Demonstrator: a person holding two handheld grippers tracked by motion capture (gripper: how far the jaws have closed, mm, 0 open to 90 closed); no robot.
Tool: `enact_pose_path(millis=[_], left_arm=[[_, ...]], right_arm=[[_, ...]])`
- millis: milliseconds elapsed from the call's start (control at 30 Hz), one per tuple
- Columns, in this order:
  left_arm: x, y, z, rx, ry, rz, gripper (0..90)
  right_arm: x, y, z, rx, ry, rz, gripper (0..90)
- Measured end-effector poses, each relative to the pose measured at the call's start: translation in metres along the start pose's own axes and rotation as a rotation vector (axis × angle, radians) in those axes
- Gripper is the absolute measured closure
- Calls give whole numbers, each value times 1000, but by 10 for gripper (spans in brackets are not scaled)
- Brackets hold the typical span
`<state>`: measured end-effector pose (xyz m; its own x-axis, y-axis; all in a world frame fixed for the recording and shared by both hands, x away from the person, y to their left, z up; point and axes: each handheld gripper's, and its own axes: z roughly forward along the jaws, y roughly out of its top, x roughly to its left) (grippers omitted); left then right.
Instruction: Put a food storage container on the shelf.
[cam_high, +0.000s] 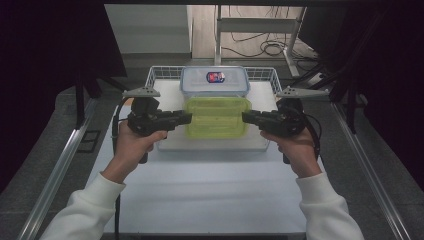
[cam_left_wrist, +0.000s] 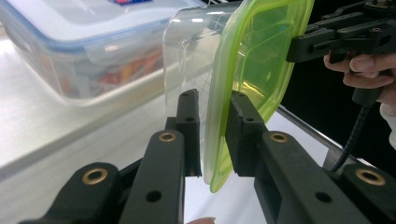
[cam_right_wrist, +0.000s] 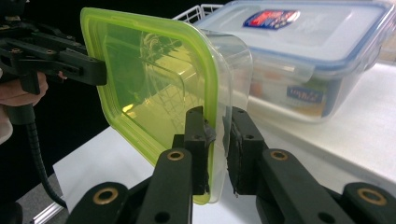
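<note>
Left gripper and right gripper each clamp opposite edges of green-lidded container, held above table, just near of blue-lidded box in wire basket.

Label on the blue-rimmed box too small to read from the high view; its contents are a blur of colour through the wall in the left gripper view. Top edge of that view cuts the box lid off, right edge cuts the other hand. Green-lidded container hides part of the wire basket floor from above. Left gripper tips merge with the container's edge there, contact unclear. Both forearms run off the bottom edge.
</note>
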<state>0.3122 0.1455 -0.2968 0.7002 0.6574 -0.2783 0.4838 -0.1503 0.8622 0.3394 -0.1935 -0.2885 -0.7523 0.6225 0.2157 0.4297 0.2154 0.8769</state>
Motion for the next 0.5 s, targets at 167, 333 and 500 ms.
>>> enact_pose_path(millis=[167,333,500], left_arm=[[2,12,0,-8,0,3,769],[7,28,-1,-18,1,8,768],[14,42,1,-15,3,2,769]], right_arm=[[-4,13,-1,-12,3,-7,791],[-8,26,-1,-16,5,-1,791],[-14,39,2,-18,0,4,791]])
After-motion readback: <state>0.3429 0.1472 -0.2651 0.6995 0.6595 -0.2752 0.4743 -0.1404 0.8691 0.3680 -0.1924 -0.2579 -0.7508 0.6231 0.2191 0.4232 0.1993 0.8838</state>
